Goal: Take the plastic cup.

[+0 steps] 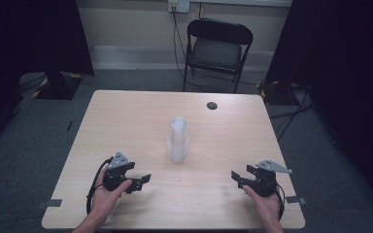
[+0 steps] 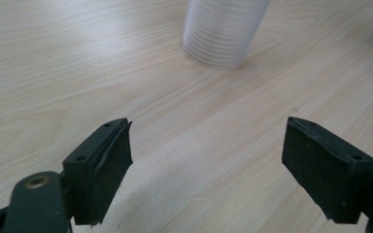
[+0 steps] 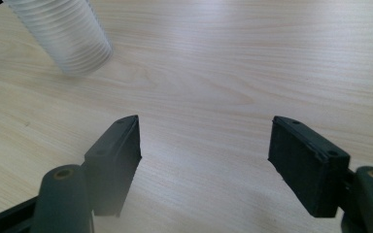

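Note:
A stack of clear plastic cups stands upright in the middle of the light wooden table. My left gripper rests near the front left, open, its jaws pointing right toward the stack. My right gripper sits near the front right, open, jaws pointing left. In the left gripper view the ribbed cup stack stands ahead of the open gripper, well beyond the jaws. In the right gripper view the cup stack is at the upper left, away from the open gripper. Nothing lies between either pair of jaws.
A dark round cable hole marks the table's far right part. A black folding chair stands behind the table. Dark curtains and stand bases flank the sides. Tape marks sit by the front corners.

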### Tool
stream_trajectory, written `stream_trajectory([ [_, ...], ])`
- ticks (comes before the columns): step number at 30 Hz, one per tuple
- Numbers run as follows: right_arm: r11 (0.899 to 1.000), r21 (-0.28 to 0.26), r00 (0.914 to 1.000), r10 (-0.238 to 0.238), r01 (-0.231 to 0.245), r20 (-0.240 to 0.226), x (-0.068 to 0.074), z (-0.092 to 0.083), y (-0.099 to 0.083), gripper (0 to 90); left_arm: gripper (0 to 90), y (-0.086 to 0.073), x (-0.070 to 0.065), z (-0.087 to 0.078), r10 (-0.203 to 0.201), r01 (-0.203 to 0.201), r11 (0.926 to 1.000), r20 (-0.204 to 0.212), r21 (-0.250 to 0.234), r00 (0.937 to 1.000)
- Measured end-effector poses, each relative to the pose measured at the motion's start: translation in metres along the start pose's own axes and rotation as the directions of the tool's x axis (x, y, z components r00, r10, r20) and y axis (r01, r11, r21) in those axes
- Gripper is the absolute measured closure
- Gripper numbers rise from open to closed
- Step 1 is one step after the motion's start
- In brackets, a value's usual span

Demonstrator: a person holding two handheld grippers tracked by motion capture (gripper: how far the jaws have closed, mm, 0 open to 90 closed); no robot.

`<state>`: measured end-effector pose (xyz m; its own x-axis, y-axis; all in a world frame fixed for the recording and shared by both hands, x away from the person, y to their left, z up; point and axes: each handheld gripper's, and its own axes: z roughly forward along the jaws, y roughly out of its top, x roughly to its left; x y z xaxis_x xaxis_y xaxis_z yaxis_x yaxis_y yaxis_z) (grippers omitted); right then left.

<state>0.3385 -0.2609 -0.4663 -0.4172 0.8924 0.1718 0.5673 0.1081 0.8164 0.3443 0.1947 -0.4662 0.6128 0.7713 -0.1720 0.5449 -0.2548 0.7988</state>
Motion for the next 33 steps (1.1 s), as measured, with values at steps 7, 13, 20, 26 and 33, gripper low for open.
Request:
stream_trajectory([
  [7, 1.000, 0.007, 1.0000, -0.001, 0.001, -0.008, 0.000, 0.001, 0.000, 27.7, 18.0, 0.002, -0.001, -0.001, 0.010, -0.010, 0.9998, 0.006, -0.017, 0.9999],
  [13, 1.000, 0.014, 0.9999, 0.002, -0.002, -0.015, 0.001, 0.003, 0.000, 28.0, 18.0, 0.008, -0.004, -0.004, 0.032, -0.031, 0.9987, 0.008, -0.039, 0.9995],
  [20, 1.000, 0.011, 0.9998, 0.002, -0.001, -0.022, 0.006, -0.002, 0.000, 28.3, 17.1, 0.012, -0.013, -0.006, 0.056, -0.057, 0.9954, -0.010, -0.077, 0.9984],
  [26, 1.000, 0.010, 0.9998, -0.003, 0.004, -0.022, 0.007, -0.004, 0.001, 28.3, 20.2, 0.023, -0.015, -0.006, 0.008, -0.007, 0.9878, 0.009, -0.156, 0.9999],
  [33, 1.000, 0.009, 0.9998, 0.006, -0.005, -0.019, 0.005, -0.004, 0.000, 28.3, 21.1, 0.040, -0.021, -0.004, 0.032, -0.031, 0.9907, 0.004, -0.133, 0.9995],
])
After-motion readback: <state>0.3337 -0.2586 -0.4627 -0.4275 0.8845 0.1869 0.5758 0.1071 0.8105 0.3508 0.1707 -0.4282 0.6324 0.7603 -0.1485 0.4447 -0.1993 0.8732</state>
